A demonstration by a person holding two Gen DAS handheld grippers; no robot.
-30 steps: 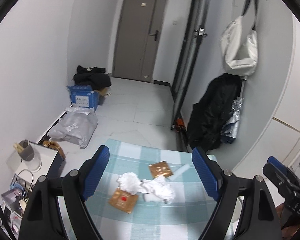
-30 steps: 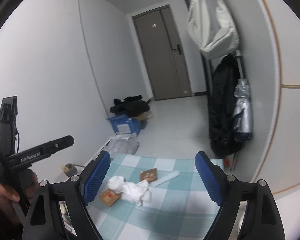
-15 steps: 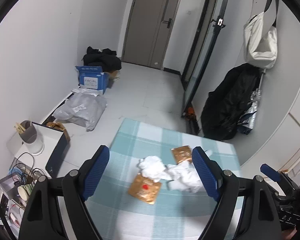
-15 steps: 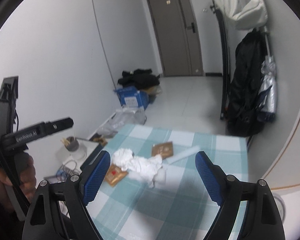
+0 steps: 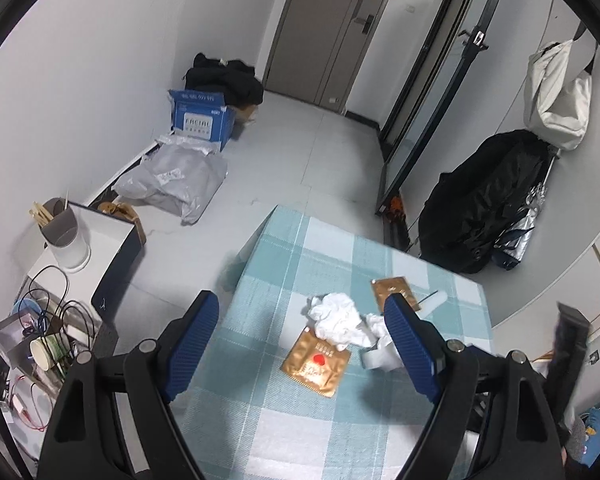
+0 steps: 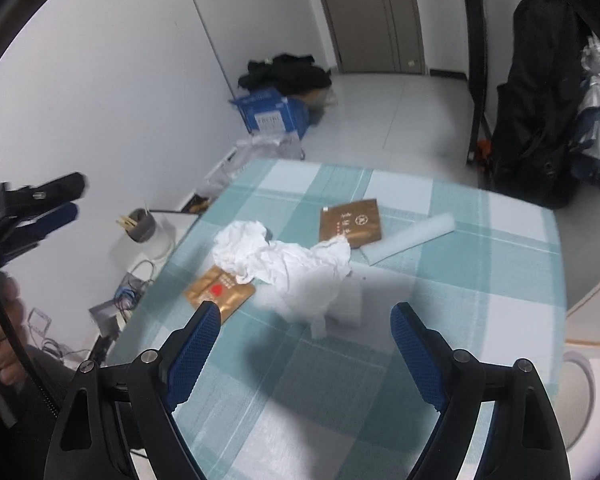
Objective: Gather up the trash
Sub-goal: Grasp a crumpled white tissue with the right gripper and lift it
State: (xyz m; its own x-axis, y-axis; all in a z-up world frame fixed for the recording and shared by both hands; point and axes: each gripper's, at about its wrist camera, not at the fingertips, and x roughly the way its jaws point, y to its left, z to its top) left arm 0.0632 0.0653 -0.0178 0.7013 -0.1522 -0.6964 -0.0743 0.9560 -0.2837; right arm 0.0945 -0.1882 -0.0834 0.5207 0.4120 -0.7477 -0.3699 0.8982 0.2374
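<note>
Trash lies on a table with a teal checked cloth [image 5: 320, 256] [image 6: 480, 280]. It is crumpled white tissue [image 5: 338, 318] [image 6: 284, 260], a gold wrapper with a red spot [image 5: 316, 362] [image 6: 220, 290], a second brown wrapper [image 5: 394, 290] [image 6: 350, 220] and a pale flat strip [image 5: 432, 302] [image 6: 412, 236]. My left gripper [image 5: 304, 354] is open and empty above the table's left part. My right gripper [image 6: 306, 356] is open and empty, just short of the tissue.
On the floor left of the table stand a white box with a grey cup [image 5: 60, 228], cables and clutter [image 5: 40, 332], a grey bag [image 5: 176, 180] and a blue box [image 5: 200, 118]. A black coat [image 5: 484, 204] hangs at the right wall. A door [image 5: 328, 28] is at the back.
Both grippers have risen and tilted down toward the table, so the trash now lies nearer and larger in view. Both stay open. The trash has not moved.
</note>
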